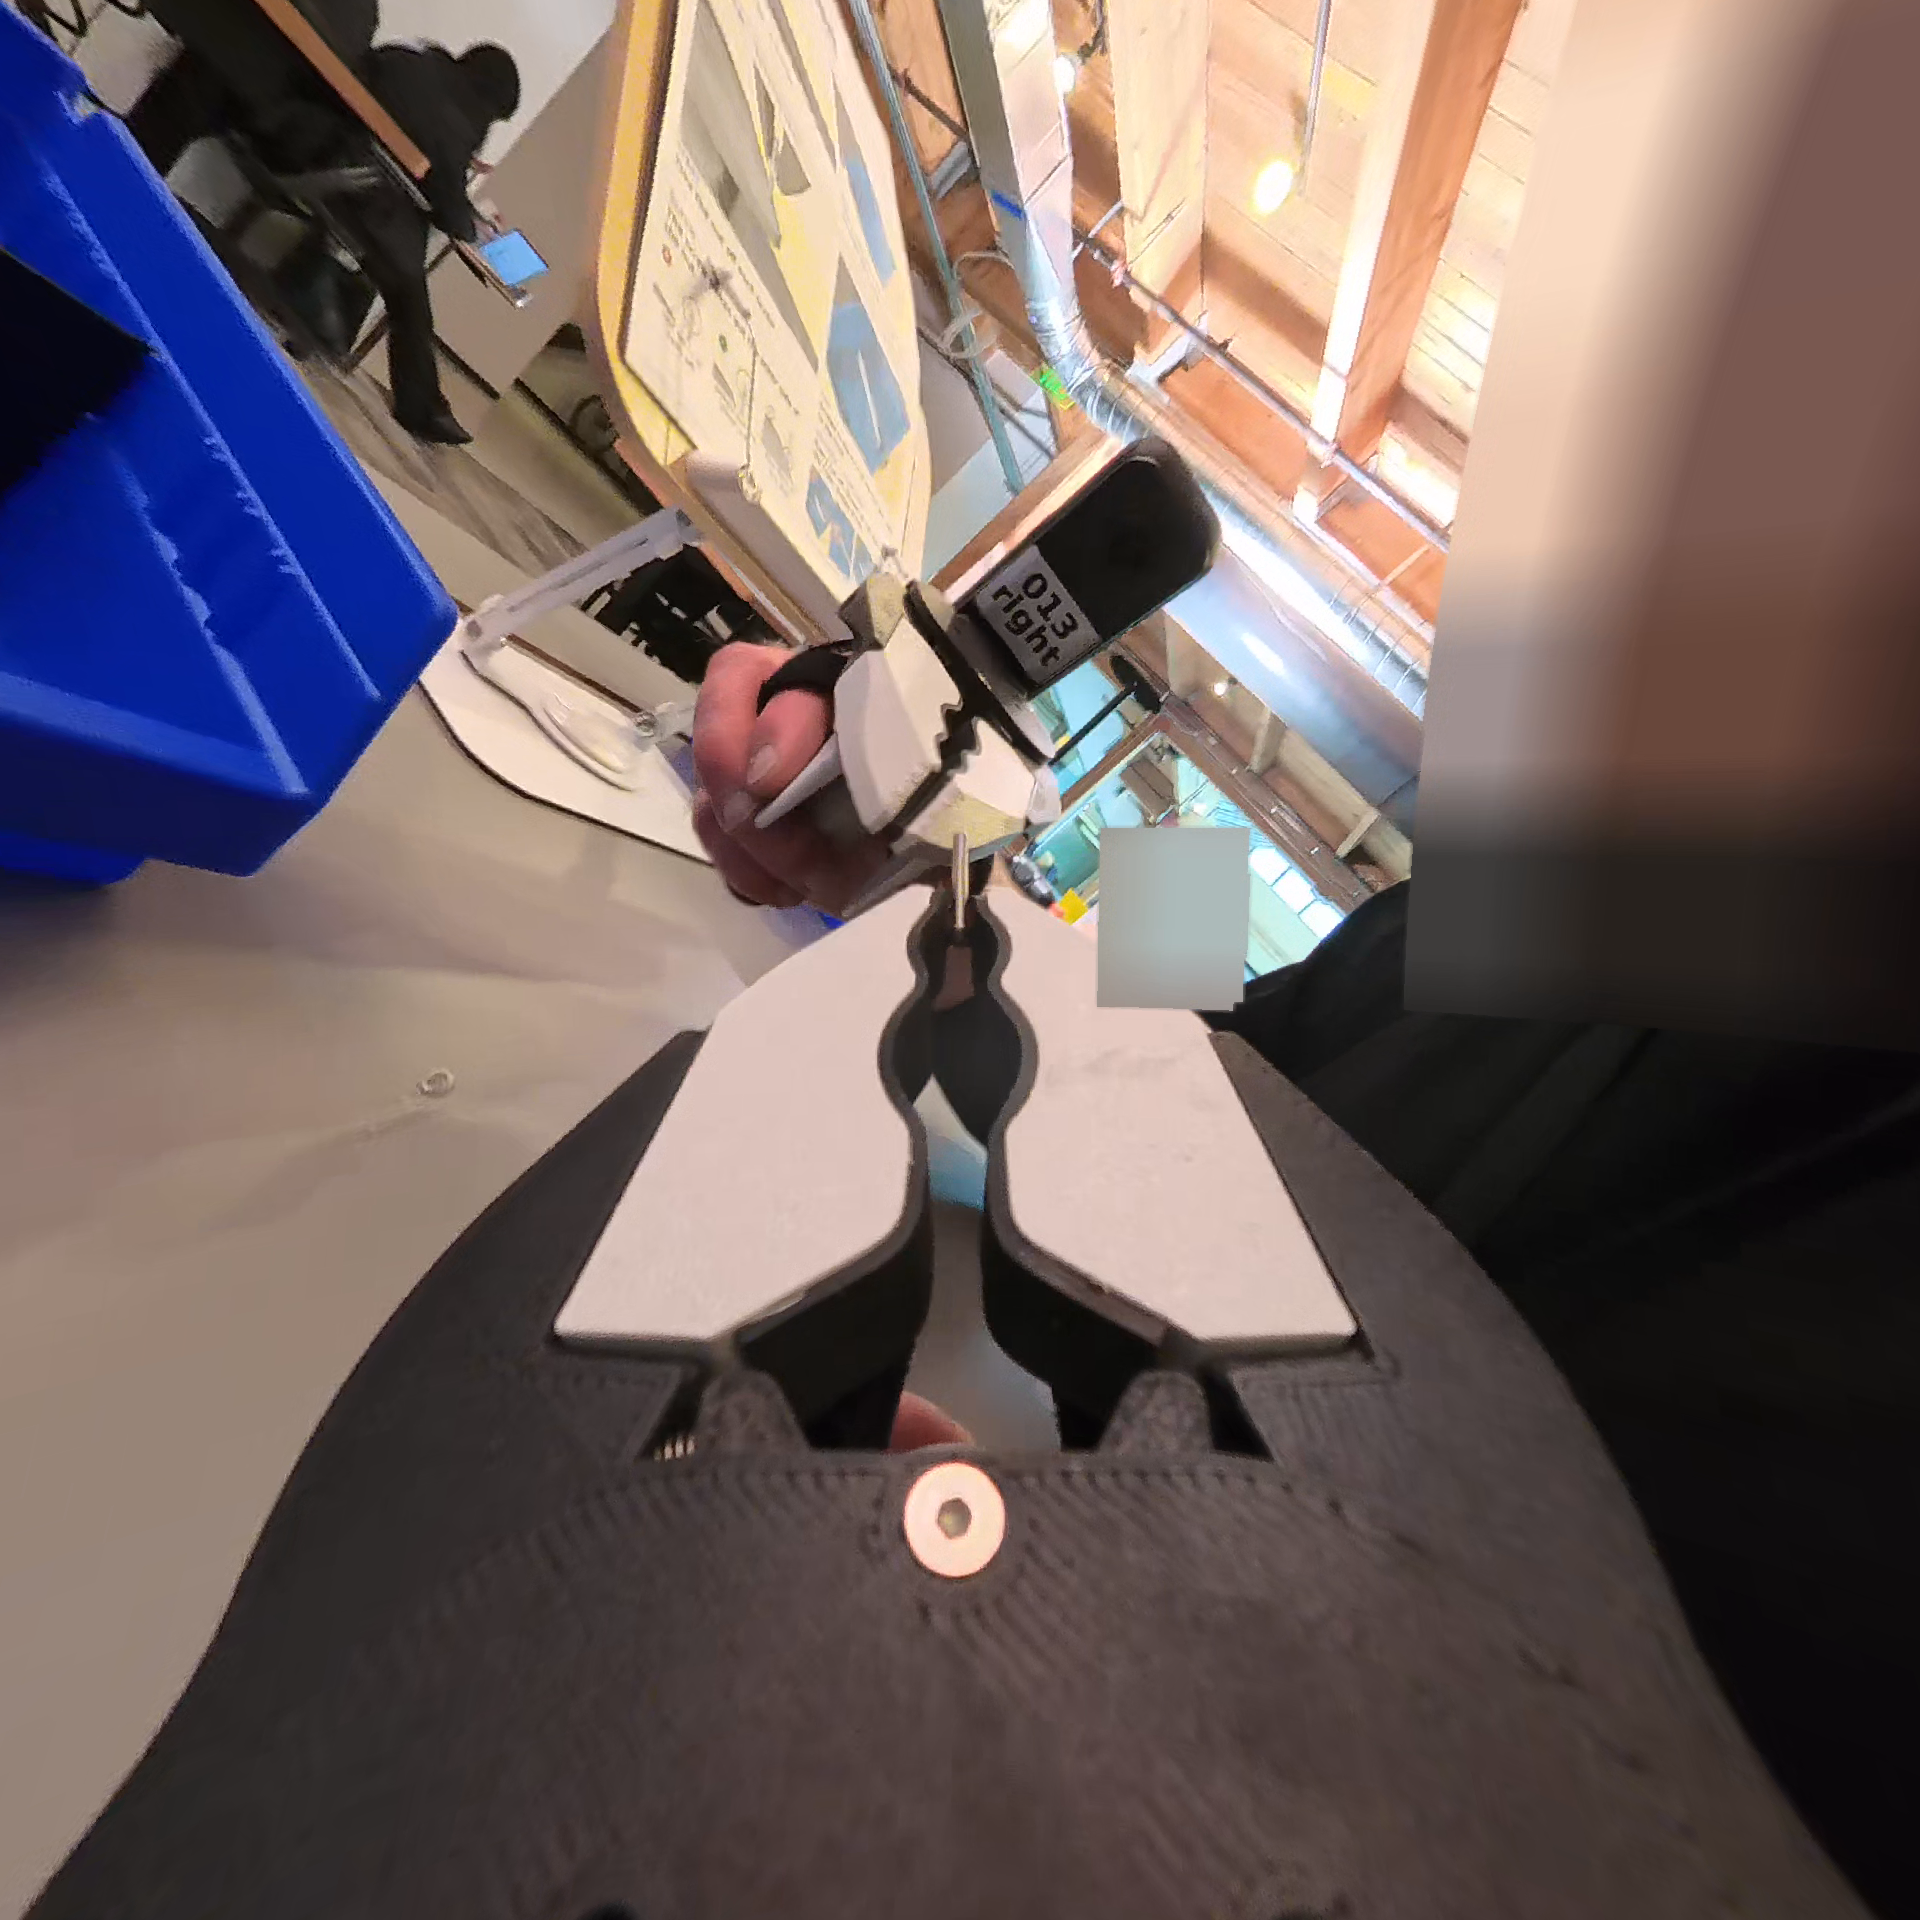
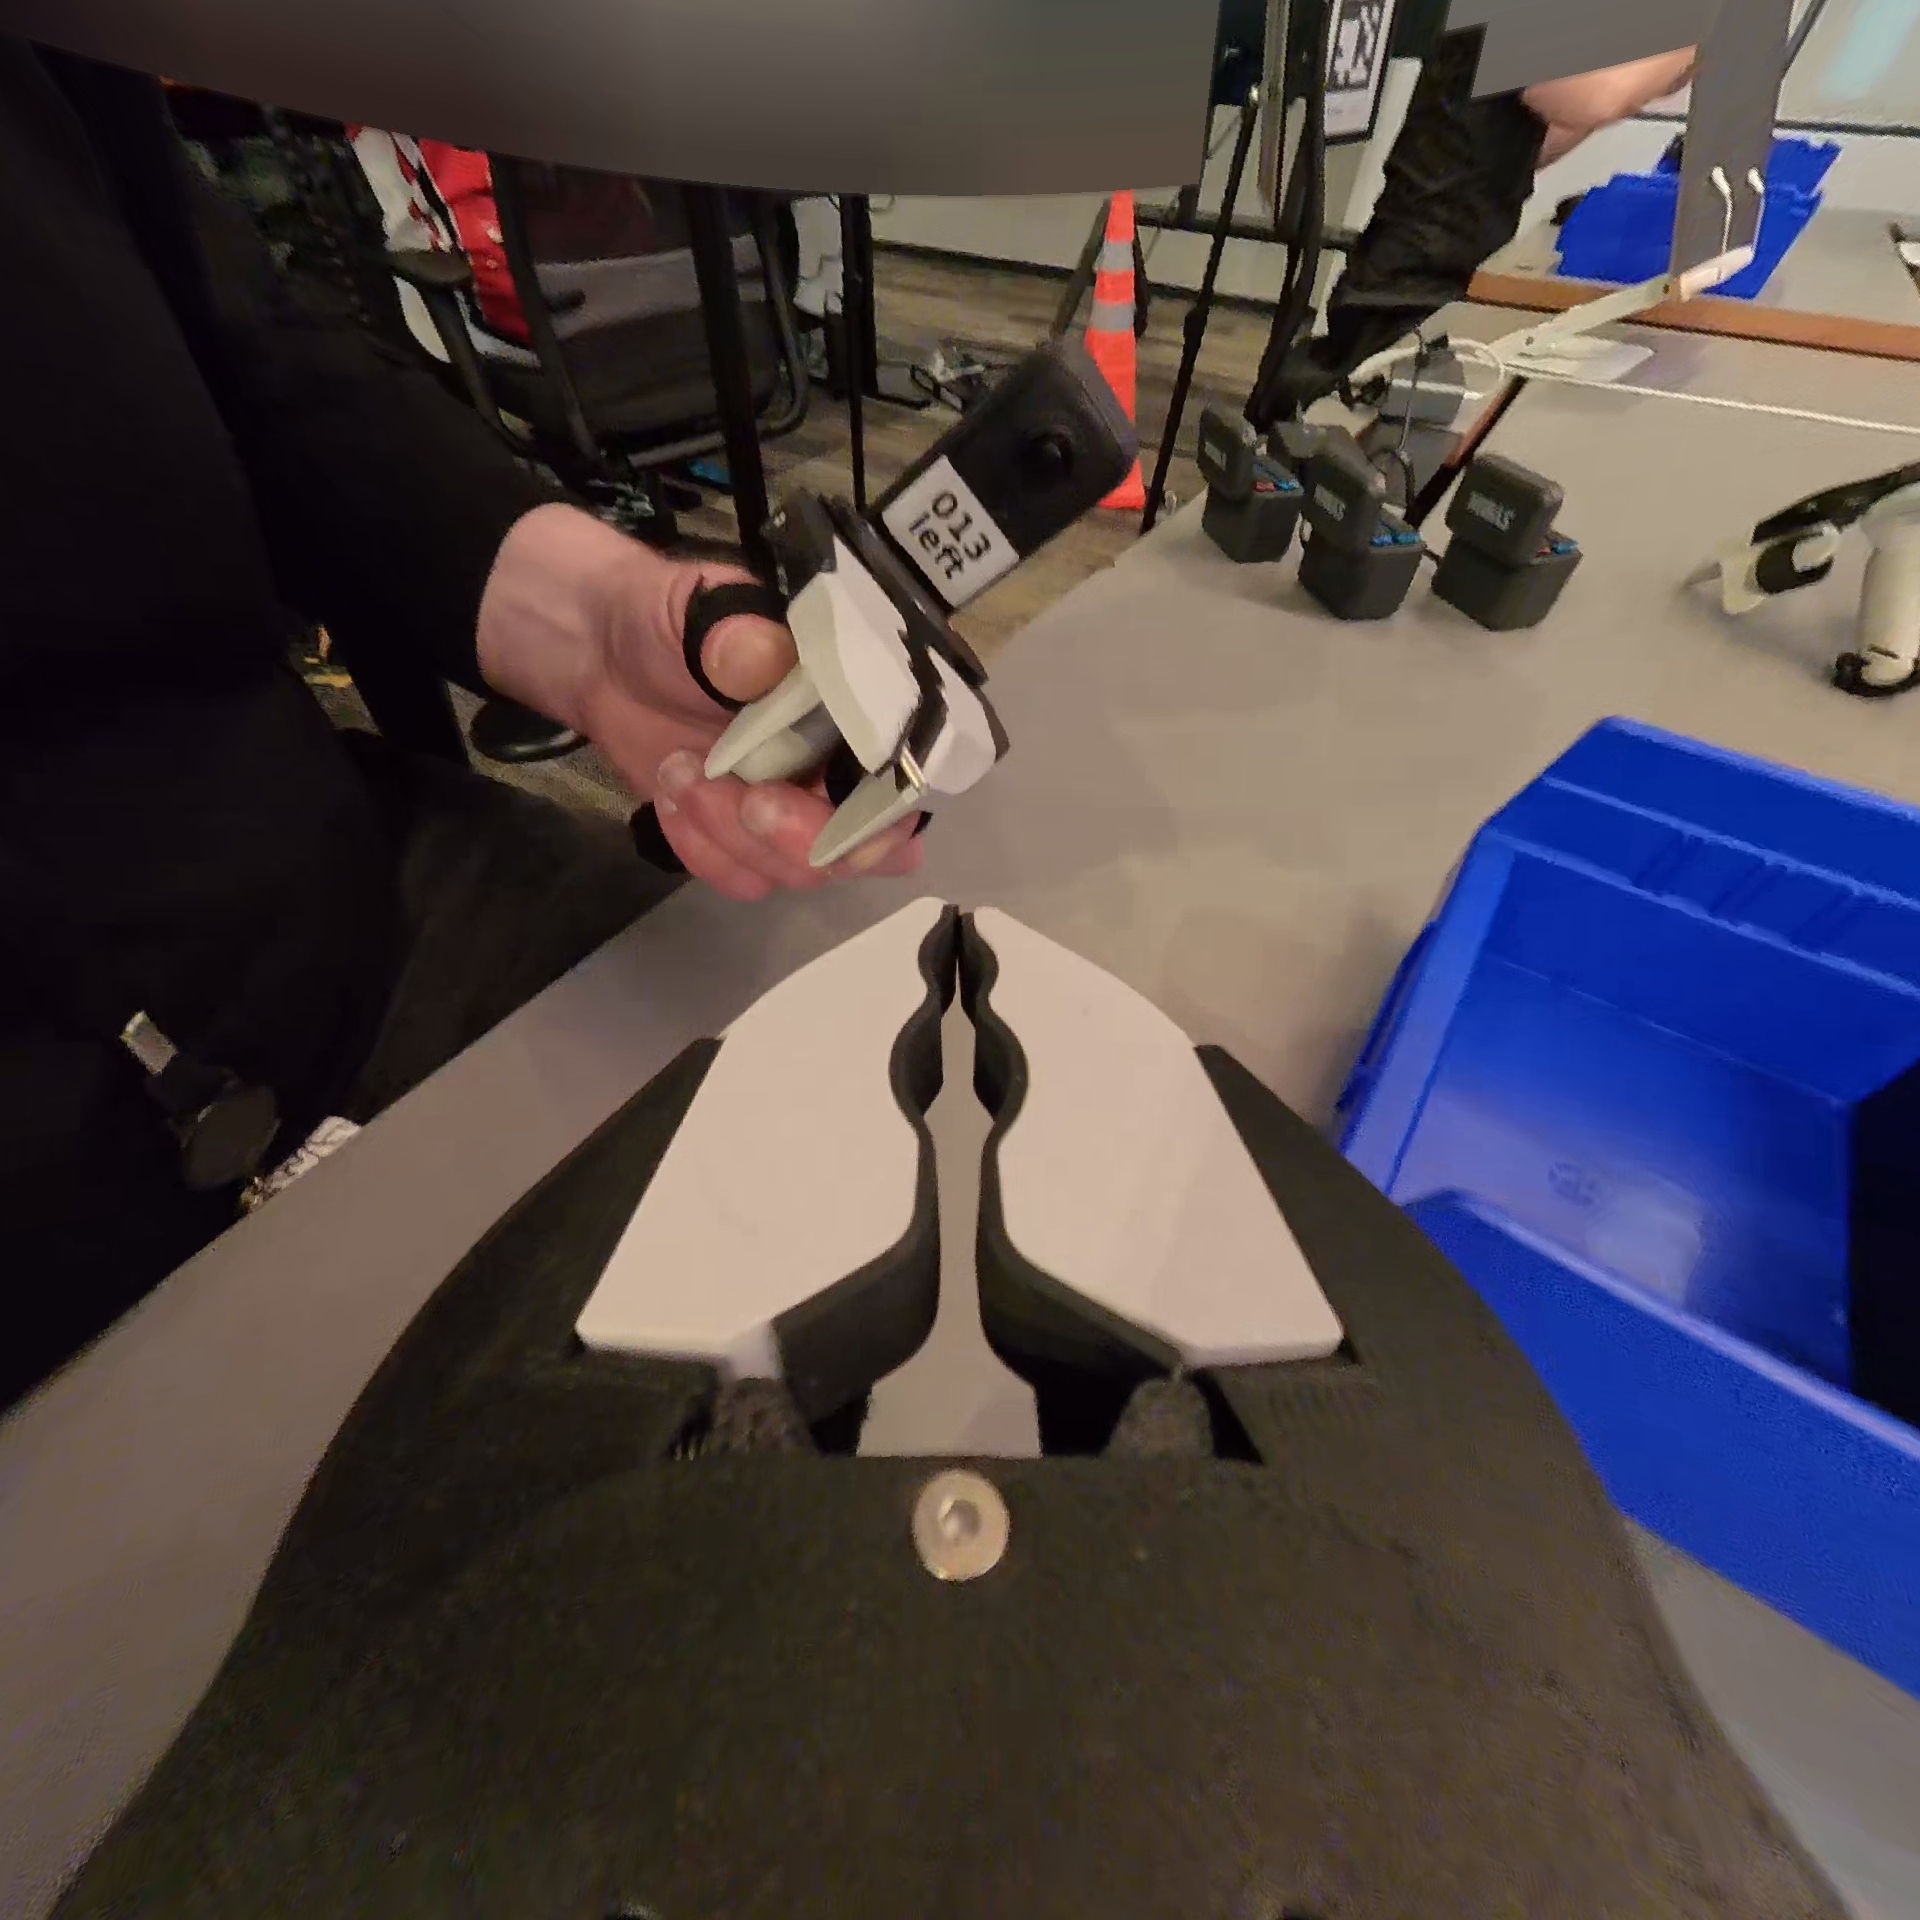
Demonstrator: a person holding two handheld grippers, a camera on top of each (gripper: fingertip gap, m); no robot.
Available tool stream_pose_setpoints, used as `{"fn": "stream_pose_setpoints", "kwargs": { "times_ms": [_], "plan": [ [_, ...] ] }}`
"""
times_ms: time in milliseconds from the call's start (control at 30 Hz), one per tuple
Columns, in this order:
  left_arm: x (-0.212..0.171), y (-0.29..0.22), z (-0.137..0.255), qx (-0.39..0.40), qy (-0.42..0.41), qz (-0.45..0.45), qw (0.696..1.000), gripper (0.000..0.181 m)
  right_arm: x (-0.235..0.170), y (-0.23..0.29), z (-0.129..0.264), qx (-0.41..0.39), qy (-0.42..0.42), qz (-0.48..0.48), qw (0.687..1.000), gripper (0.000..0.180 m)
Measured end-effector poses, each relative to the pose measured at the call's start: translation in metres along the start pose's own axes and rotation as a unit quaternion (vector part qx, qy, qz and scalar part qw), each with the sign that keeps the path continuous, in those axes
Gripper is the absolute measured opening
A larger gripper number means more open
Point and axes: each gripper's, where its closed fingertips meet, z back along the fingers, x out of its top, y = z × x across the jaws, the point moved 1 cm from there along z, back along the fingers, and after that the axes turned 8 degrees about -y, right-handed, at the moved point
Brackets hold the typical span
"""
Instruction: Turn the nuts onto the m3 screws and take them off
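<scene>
My left gripper (image 1: 961,930) is shut on a small metal screw (image 1: 961,883) that sticks out forward from its tips. The right gripper (image 1: 961,821), held in a hand, faces it, and its tips are right at the screw's free end. In the right wrist view my right gripper (image 2: 956,920) has its fingers pressed together, and I see no nut between them. The left gripper (image 2: 902,781) shows there a little beyond, with the screw (image 2: 911,771) glinting at its tips. A small metal ring, perhaps a nut (image 1: 436,1083), lies on the grey table (image 1: 260,1039).
A blue bin (image 2: 1662,1091) stands on the table to the right of my right gripper; it also shows in the left wrist view (image 1: 156,540). Several black battery packs (image 2: 1351,540) and a white stand (image 2: 1881,613) sit at the table's far side. A person's dark sleeve (image 2: 260,520) is close by. Spacing between my two grippers at the tips: around 4 centimetres.
</scene>
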Motion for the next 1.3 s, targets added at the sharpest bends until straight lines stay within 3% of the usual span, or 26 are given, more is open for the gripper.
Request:
{"fn": "stream_pose_setpoints", "kwargs": {
  "times_ms": [133,300,567,700,900,1100,1300],
  "plan": [
    [-0.006,0.008,0.007,0.029,0.028,-0.019,0.999,0.003,-0.013,0.002,0.013,-0.008,0.01,-0.011,1.0,0.0],
    [0.017,0.007,0.034,0.072,0.012,-0.052,0.996,0.003,-0.03,0.006,0.006,-0.008,0.045,0.003,0.999,0.0],
    [0.054,0.007,0.088,0.143,-0.051,-0.095,0.984,0.003,-0.052,0.039,-0.067,0.032,0.092,0.021,0.995,0.012],
    [0.061,0.007,0.095,0.132,-0.081,-0.085,0.984,0.003,-0.067,0.039,-0.099,0.002,0.122,0.038,0.992,0.018],
    [0.059,0.004,0.092,0.121,-0.074,-0.084,0.986,0.003,-0.092,0.013,-0.085,-0.033,0.157,0.01,0.987,0.019],
    [0.057,0.004,0.087,0.112,-0.069,-0.078,0.988,0.003,-0.114,0.027,-0.077,0.036,0.206,-0.006,0.978,0.017],
    [0.055,0.005,0.085,0.108,-0.066,-0.076,0.989,0.003,-0.123,0.037,-0.076,0.053,0.24,0.014,0.969,0.017]
  ]
}}
